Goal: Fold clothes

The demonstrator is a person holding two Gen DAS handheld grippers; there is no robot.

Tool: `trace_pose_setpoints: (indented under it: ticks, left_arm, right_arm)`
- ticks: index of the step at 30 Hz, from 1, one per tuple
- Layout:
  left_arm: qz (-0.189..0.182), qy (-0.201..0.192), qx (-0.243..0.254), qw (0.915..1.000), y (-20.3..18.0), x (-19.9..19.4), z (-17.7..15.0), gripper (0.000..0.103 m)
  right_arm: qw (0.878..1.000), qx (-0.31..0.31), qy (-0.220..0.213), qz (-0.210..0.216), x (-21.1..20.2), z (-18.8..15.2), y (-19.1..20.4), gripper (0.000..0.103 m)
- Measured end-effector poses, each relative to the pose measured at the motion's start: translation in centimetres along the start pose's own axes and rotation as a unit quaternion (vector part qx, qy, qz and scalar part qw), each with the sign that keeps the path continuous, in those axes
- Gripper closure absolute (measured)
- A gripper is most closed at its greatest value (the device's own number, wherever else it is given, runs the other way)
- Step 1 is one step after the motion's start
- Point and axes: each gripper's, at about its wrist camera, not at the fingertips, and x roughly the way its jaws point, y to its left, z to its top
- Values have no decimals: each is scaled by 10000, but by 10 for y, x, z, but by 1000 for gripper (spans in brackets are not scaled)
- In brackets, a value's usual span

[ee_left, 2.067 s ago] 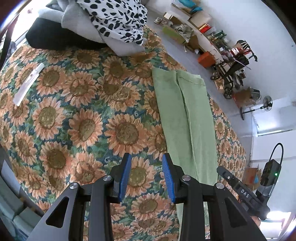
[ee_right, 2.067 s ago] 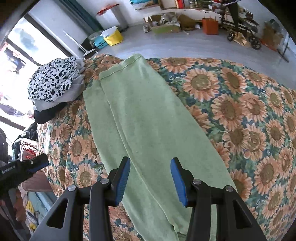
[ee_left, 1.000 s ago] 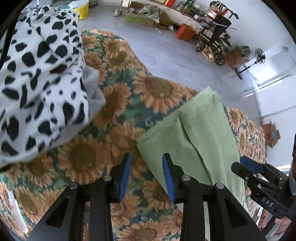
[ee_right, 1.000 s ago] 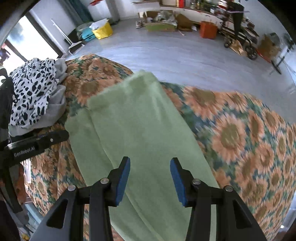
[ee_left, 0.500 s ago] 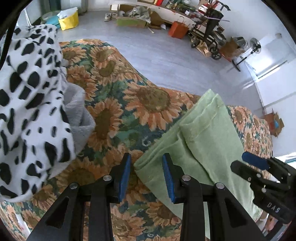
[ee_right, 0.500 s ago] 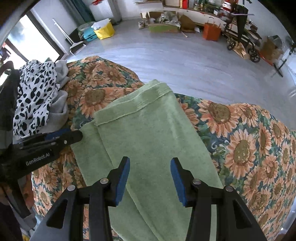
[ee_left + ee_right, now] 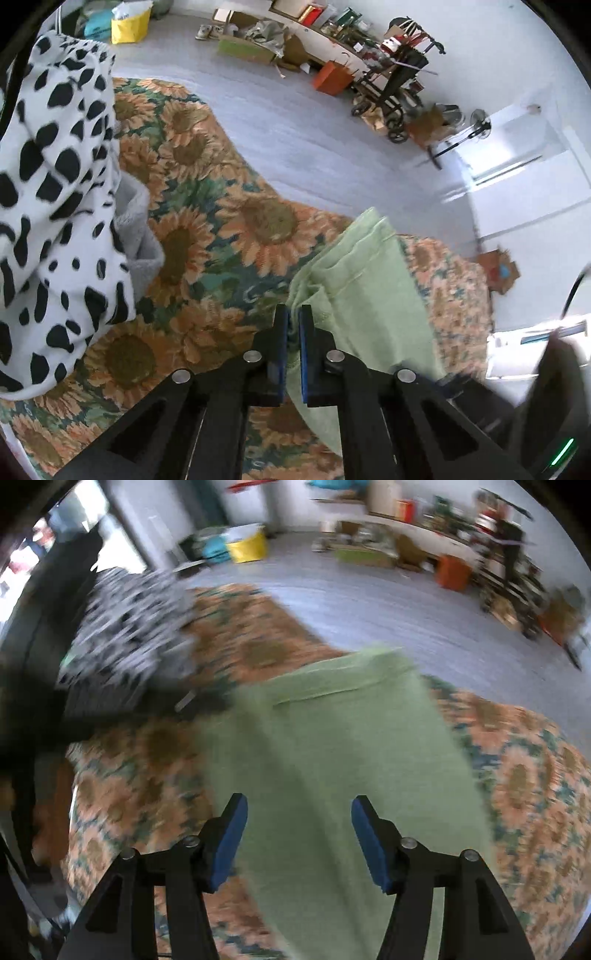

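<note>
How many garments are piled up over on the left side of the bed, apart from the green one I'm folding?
2 visible: a white black-spotted garment on top, and a grey fleecy garment poking out beneath its edge. More may be hidden underneath.

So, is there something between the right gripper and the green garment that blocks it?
Nothing visible does. The right gripper hangs open directly above the green garment, with bare cloth between its fingers. The left gripper already pinches the garment's corner.
</note>
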Motion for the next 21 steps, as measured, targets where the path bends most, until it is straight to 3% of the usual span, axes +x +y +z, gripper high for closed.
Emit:
trace_pose_setpoints:
  ticks: [3,6,8,9,10,11,13,14,15,18,21]
  left_arm:
    - [-111,60,6,9999,-6,-3,1,98]
    - [-149,76,-103,9998,-1,-5,1,98]
    - [-162,98,-267,9995,4,-4,-1,98]
    - [-153,128,-372,9991,7,-5,-2,98]
    - [-161,175,-494,9985,11,-5,-5,98]
    - [-212,191,-609,9977,15,-4,-6,96]
    - [-354,142,-856,9956,21,-4,-8,77]
    - [-468,81,-1015,9937,26,-4,-9,57]
    - [-591,23,-1177,9913,30,-5,-11,49]
    - [-701,60,-1302,9890,32,-5,-14,49]
    - [-579,131,-1332,9893,28,-1,-15,49]
  right_arm:
    - [9996,-283,-50,12,13,-3,26,39]
    - [9987,-312,-182,-371,24,1,38,40]
    - [9975,-289,-251,-593,26,4,38,68]
    - [9970,-310,-262,-664,25,5,38,87]
    - [9967,-318,-278,-698,25,6,38,95]
    - [9969,-297,-302,-660,23,8,36,96]
    - [9976,-198,-303,-584,21,11,31,96]
    - [9981,-104,-304,-532,20,12,27,96]
    - [9985,-19,-297,-462,21,14,24,96]
    - [9988,92,-311,-374,15,16,15,96]
    - [9989,119,-333,-319,13,17,13,96]
